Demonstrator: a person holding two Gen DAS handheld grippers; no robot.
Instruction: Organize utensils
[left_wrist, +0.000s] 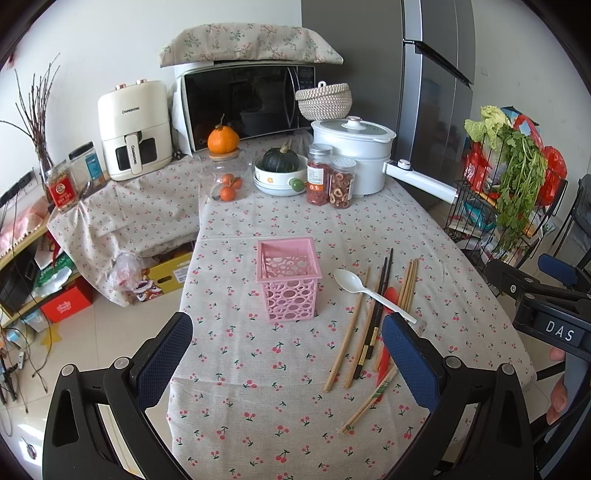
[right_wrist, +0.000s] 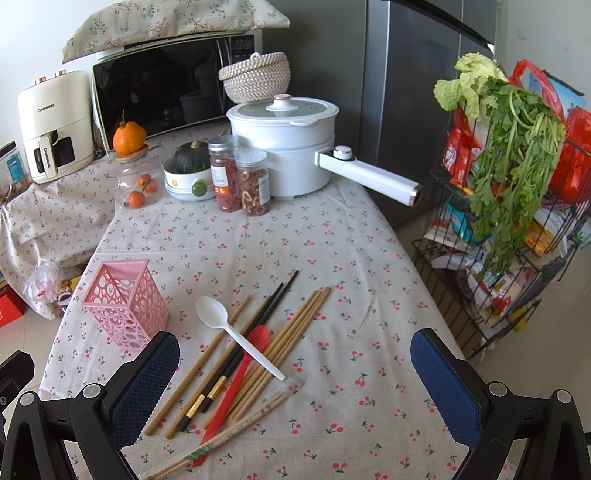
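Observation:
A pink perforated utensil holder (left_wrist: 289, 280) (right_wrist: 125, 308) stands upright and empty on the cherry-print tablecloth (left_wrist: 258, 369). To its right lies a loose pile: a white plastic spoon (left_wrist: 369, 290) (right_wrist: 236, 332), a red spoon (right_wrist: 236, 384) (left_wrist: 386, 354), black chopsticks (left_wrist: 378, 306) (right_wrist: 255, 332), several bamboo chopsticks (left_wrist: 347, 332) (right_wrist: 295, 328) and a wrapped pair (right_wrist: 229, 435). My left gripper (left_wrist: 288, 362) hovers open in front of the holder. My right gripper (right_wrist: 295, 376) hovers open over the pile, holding nothing; its body (left_wrist: 546, 314) shows at the right of the left wrist view.
At the table's back stand a white electric pot (left_wrist: 354, 155) with a long handle (right_wrist: 369, 177), two jars (left_wrist: 330, 177), a bowl with a squash (left_wrist: 280, 170), a glass jar of oranges (left_wrist: 225, 173), a microwave (left_wrist: 247, 103) and an air fryer (left_wrist: 135, 129). A wire rack of vegetables (right_wrist: 509, 206) stands right.

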